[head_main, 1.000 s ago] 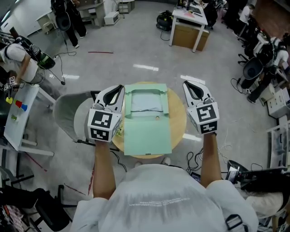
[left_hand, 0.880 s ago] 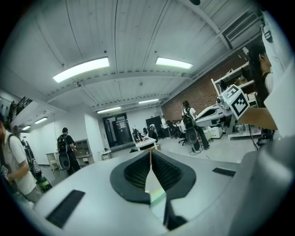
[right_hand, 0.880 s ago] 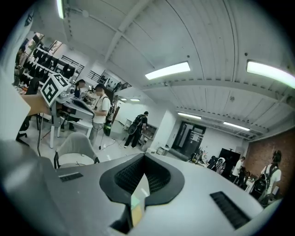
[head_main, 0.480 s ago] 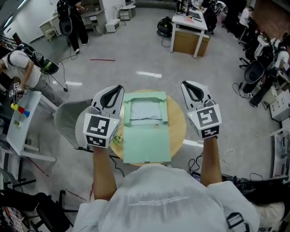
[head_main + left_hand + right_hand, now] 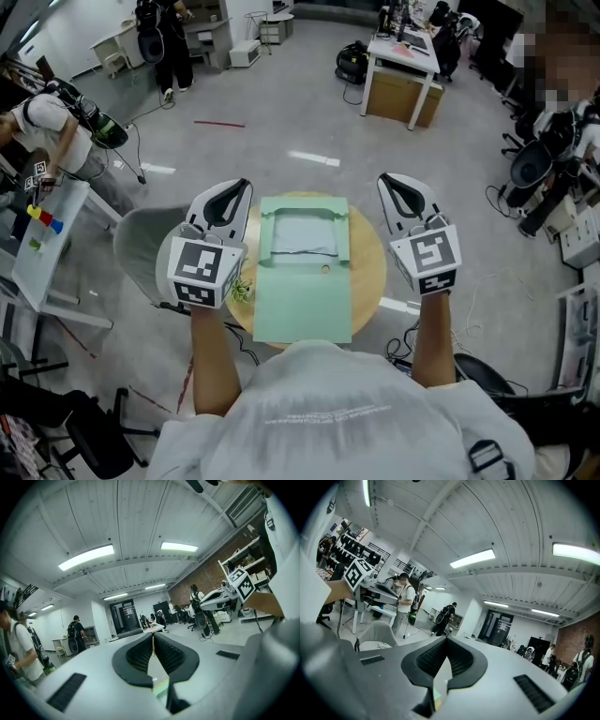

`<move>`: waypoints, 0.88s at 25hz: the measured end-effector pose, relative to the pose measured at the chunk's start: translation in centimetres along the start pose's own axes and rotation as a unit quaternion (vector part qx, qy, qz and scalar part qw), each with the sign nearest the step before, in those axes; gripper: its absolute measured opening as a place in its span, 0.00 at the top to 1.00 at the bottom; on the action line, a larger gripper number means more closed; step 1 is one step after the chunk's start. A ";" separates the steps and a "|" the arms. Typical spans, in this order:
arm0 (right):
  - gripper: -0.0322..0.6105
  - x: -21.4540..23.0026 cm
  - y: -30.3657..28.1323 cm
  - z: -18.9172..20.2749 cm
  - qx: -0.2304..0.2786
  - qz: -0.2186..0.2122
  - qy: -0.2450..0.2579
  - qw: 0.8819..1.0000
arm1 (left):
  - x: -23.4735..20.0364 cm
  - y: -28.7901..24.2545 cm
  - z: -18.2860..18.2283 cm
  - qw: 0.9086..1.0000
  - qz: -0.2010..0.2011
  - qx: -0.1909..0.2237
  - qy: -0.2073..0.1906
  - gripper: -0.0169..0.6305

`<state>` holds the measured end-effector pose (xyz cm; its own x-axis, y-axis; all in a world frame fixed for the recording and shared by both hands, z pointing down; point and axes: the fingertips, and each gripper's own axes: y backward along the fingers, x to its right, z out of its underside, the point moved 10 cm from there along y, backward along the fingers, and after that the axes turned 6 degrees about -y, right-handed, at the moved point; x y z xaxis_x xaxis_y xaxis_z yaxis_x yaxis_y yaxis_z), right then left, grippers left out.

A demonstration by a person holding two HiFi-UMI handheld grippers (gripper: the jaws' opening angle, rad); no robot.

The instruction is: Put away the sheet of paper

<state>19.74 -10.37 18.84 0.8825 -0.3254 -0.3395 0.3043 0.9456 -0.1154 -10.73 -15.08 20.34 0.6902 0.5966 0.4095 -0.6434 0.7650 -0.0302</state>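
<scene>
Looking steeply down, the head view alone shows the work surface. A grey shell chair (image 5: 141, 234) stands at the left. Beside it is a round pale wooden table (image 5: 371, 253), on which an open pale green paper folder (image 5: 302, 295) lies flat. The pale grey sheet of paper (image 5: 302, 232) rests in the far half of the folder, framed by its green flaps.

The two gripper views look level across the room and take in ceiling lights and distant people, but not the table top. Each catches the other tool's marker cube at its edge.

The left gripper (image 5: 242, 186) hangs over the table's left rim, clear of the folder. In its own view its dark ribbed jaws meet at the tips (image 5: 153, 637) with nothing between them. The right gripper (image 5: 386, 180) hangs over the right rim, also clear of the folder. Its jaws are likewise pressed together and empty (image 5: 446, 641).

Compared with a second ago, the folder and sheet lie in the same place, and both grippers flank them as before with their jaws unchanged. Only the room behind has slid a little in the frame.
</scene>
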 end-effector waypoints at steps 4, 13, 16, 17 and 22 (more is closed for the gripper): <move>0.91 0.0 -0.4 0.3 -0.005 -0.004 -0.001 1.000 | 0.1 -0.2 0.3 1.000 0.008 0.002 0.012 0.93; 0.91 -0.5 -0.6 1.0 -0.019 -0.008 0.001 1.000 | 0.9 -0.4 1.1 1.000 0.018 -0.011 0.019 0.93; 0.91 -0.5 -0.4 1.1 -0.018 -0.009 -0.001 1.000 | 1.4 -0.4 0.7 1.000 0.022 -0.020 -0.008 0.93; 0.91 -0.4 -0.3 1.2 -0.018 -0.009 -0.002 1.000 | 1.5 -0.4 0.6 0.999 0.023 -0.020 -0.010 0.93; 0.91 -0.4 -0.1 1.6 -0.021 -0.007 0.002 1.000 | 2.3 -0.3 1.0 0.999 0.030 -0.021 -0.004 0.93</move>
<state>19.91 -10.32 20.48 0.8768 -0.3383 -0.3417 0.3012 0.9403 -0.1583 -9.27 -14.23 22.15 0.6482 0.6401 0.4124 -0.6691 0.7374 -0.0929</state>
